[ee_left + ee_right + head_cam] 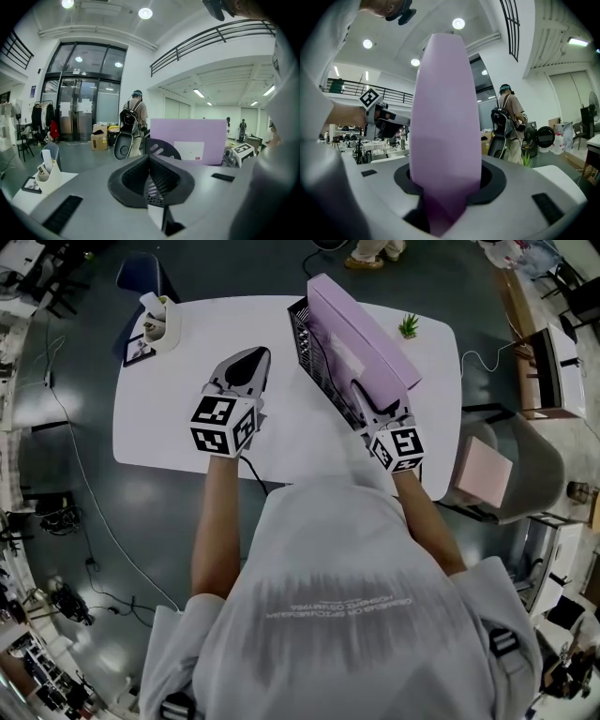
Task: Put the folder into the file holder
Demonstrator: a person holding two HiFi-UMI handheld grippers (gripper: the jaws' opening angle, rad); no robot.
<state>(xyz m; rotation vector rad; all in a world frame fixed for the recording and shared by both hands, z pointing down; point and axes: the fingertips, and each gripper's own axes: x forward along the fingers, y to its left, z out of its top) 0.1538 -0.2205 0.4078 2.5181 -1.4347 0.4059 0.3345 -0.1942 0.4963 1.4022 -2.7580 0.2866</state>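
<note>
Folder point(361, 329), lilac and tilted, stands in the black mesh file holder point(314, 357) at one o'clock on the white table point(169, 418). Your right gripper point(366, 399) grasps its near edge. Your left gripper point(249, 360), at eleven o'clock, is clenched on nothing.

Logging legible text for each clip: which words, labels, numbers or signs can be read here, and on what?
Nothing is legible.
Print on the shirt back: blurred, unreadable.
White label on the purple folder: tiny red mark, too small.
Card beside the white holder: too small.
Marker cubes: square patterns, no words.
</note>
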